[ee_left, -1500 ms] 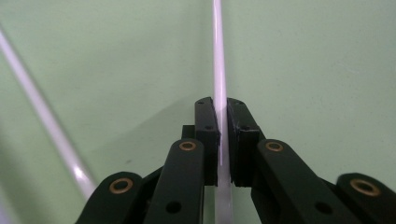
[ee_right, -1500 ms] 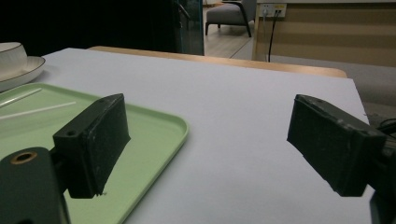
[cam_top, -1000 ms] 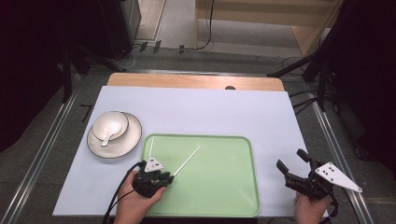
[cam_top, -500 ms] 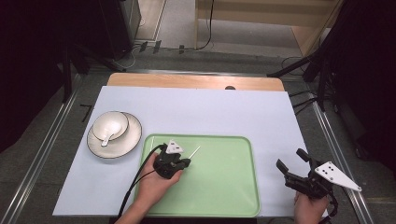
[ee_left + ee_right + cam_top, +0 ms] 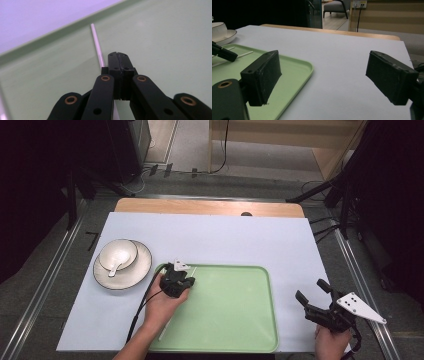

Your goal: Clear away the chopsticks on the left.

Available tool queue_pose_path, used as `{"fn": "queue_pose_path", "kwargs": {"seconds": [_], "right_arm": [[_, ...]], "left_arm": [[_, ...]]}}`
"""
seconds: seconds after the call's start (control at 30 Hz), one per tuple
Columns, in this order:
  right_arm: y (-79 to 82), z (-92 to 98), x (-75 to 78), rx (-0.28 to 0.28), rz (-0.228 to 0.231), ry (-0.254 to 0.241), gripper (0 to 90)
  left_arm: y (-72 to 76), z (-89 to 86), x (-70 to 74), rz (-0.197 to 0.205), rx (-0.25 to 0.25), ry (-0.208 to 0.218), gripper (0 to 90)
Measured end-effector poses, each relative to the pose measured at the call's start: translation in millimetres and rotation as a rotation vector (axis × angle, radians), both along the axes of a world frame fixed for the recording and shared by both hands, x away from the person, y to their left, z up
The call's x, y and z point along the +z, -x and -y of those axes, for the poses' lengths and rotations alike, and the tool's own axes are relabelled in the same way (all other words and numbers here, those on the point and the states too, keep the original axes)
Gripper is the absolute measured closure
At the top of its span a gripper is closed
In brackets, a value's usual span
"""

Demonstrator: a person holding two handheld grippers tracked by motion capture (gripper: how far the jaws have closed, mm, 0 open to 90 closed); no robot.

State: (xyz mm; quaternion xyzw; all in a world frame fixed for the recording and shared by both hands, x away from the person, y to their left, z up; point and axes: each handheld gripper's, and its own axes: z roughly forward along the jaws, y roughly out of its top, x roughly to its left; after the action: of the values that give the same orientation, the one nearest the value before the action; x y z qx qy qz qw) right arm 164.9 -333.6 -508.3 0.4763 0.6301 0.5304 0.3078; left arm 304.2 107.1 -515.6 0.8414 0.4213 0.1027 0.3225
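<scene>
My left gripper (image 5: 186, 279) is low over the far left corner of a green tray (image 5: 240, 330), held in a hand. In the left gripper view its black jaws (image 5: 117, 53) are pressed together with nothing between the pads. A thin white stick (image 5: 96, 42) lies on the tray (image 5: 162, 37) just left of the jaws and runs on toward the rim. My right gripper (image 5: 310, 290) hovers at the table's near right, jaws wide apart (image 5: 324, 60) over the white mat, nothing between them. From there the left gripper (image 5: 224, 54) and the stick (image 5: 244, 54) show at far left.
A white bowl (image 5: 118, 255) with a spoon (image 5: 114, 268) sits on a plate (image 5: 141, 269) left of the tray. A white mat (image 5: 225, 240) covers the wooden table (image 5: 210, 207). Metal rails run along both sides of the table, and dark furniture stands beyond.
The left hand has carried its gripper away from the person and a little right, from the tray's near left part to its far left corner. The right gripper has stayed put.
</scene>
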Motion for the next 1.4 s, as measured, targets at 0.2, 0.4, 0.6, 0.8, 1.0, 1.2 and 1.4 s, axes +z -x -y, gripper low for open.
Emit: {"fn": "queue_pose_path", "kwargs": {"seconds": [0.2, 0.4, 0.6, 0.8, 1.0, 1.2, 1.4], "right_arm": [[-1.1, -2.7, 0.2, 0.004, -0.001, 0.002, 12.8], [-1.6, -3.8, -0.1, 0.007, -0.001, 0.005, 12.8], [-1.6, -3.7, -0.2, 0.006, -0.002, 0.005, 12.8], [-1.0, -3.0, -0.2, 0.005, 0.000, 0.003, 12.8], [-0.9, -2.8, -0.1, 0.002, -0.001, 0.001, 12.8], [-0.1, -2.9, 0.0, 0.000, 0.000, 0.004, 12.8], [-0.3, -3.8, -0.2, 0.002, -0.005, 0.004, 12.8]], "left_arm": [[-1.7, -23.2, 0.9, 0.000, 0.066, 0.003, 90.0], [-6.1, -36.7, 0.9, 0.001, 0.108, 0.013, 90.0], [-6.6, -38.0, 0.7, 0.007, 0.103, 0.009, 89.7], [-3.6, -44.4, 3.6, 0.032, 0.033, 0.050, 71.4], [5.9, -57.2, 18.7, 0.045, -0.047, 0.236, 29.2], [23.4, -85.1, 33.4, 0.128, -0.098, 0.327, 0.0], [37.4, -112.1, 37.4, 0.178, -0.058, 0.295, 0.0]]}}
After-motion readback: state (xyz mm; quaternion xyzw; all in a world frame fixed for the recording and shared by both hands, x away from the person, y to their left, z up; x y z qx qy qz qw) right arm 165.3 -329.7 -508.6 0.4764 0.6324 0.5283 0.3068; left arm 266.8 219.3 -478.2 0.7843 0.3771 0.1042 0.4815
